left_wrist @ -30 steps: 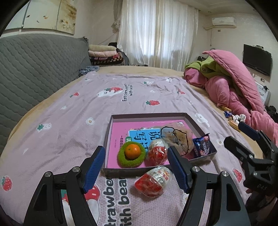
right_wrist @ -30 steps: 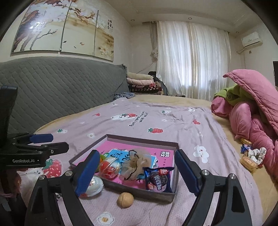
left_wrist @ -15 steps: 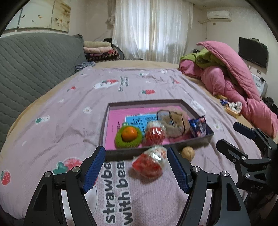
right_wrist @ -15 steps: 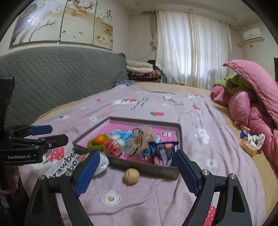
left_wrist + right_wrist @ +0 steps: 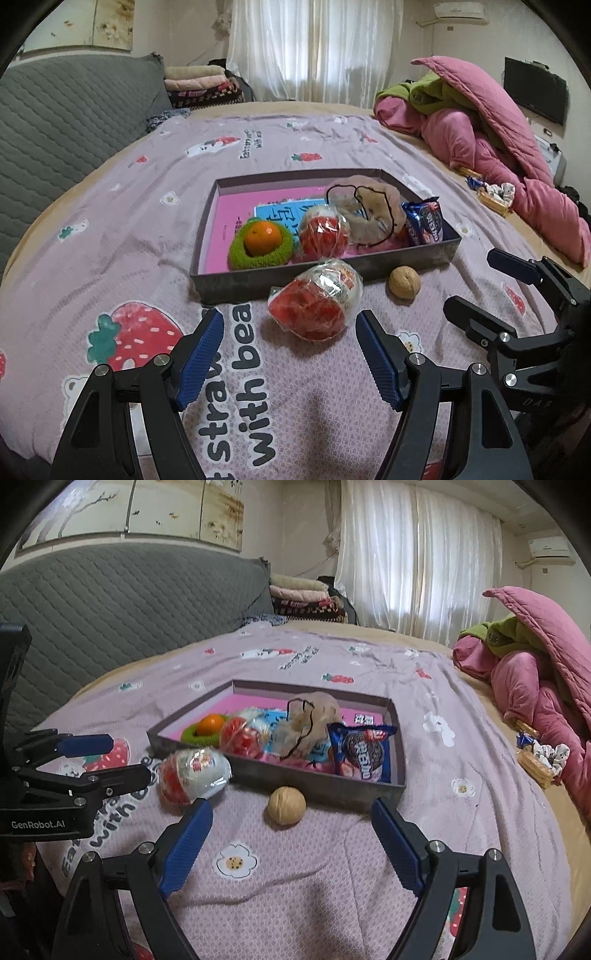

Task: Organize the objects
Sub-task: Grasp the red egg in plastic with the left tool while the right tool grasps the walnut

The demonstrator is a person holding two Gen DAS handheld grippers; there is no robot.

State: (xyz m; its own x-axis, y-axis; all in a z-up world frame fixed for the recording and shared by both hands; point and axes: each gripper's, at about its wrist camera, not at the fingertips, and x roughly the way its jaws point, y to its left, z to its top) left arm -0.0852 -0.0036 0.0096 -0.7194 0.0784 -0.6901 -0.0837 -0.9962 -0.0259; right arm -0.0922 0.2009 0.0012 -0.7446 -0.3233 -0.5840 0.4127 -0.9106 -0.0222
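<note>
On the bed (image 5: 155, 229) — egg (image 5: 317, 299) and walnut (image 5: 287, 805) lie before the tray (image 5: 325, 786); both tools, left (image 5: 290, 354) and right (image 5: 291, 845), gape apart, holding nothing.

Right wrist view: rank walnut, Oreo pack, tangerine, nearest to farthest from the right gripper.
From the right gripper:
1. Walnut, on the bedspread just ahead, outside the tray.
2. Oreo pack, at the tray's near right corner.
3. Tangerine, in a green ring on the tray's left side.
</note>
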